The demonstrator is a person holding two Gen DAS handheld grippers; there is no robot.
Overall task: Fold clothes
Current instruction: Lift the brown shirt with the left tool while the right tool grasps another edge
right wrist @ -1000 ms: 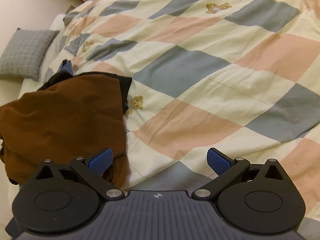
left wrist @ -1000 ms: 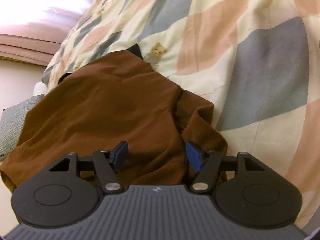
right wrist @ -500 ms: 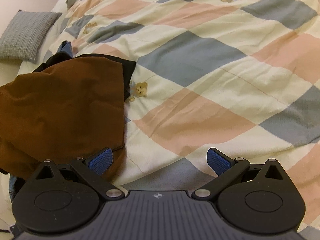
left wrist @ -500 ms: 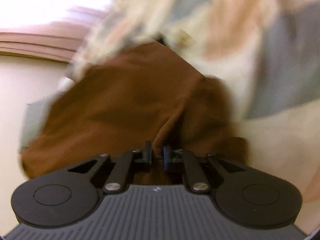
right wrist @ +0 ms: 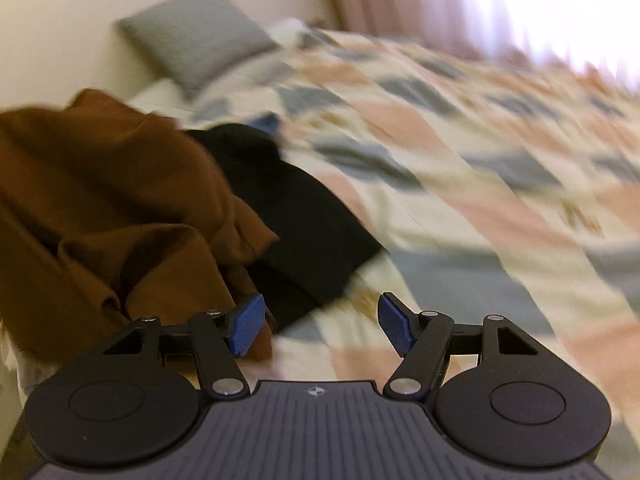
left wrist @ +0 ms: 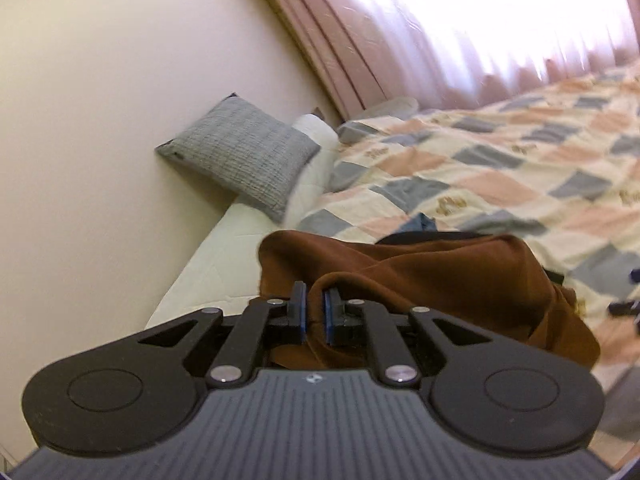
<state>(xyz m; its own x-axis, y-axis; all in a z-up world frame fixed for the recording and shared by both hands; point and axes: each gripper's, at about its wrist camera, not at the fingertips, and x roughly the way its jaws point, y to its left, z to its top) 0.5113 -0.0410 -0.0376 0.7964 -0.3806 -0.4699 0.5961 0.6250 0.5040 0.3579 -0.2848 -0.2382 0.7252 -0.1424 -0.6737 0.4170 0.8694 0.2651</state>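
Observation:
A brown garment lies bunched on the checked bedspread. My left gripper is shut on a fold of the brown garment, which rises between the blue pads. In the right wrist view the brown garment is lifted at the left, and a black garment lies beneath and beside it. My right gripper is open and empty, just right of the brown cloth and above the black garment's near edge. That view is blurred.
A grey cushion leans on the wall at the head of the bed, also in the right wrist view. Pink curtains hang over a bright window. A bit of blue cloth pokes out behind the garments.
My left gripper closed on the brown garment and lifted it, swinging the view up to the wall. My right gripper stayed open, narrowed, and moved left toward the garments; the black garment is uncovered.

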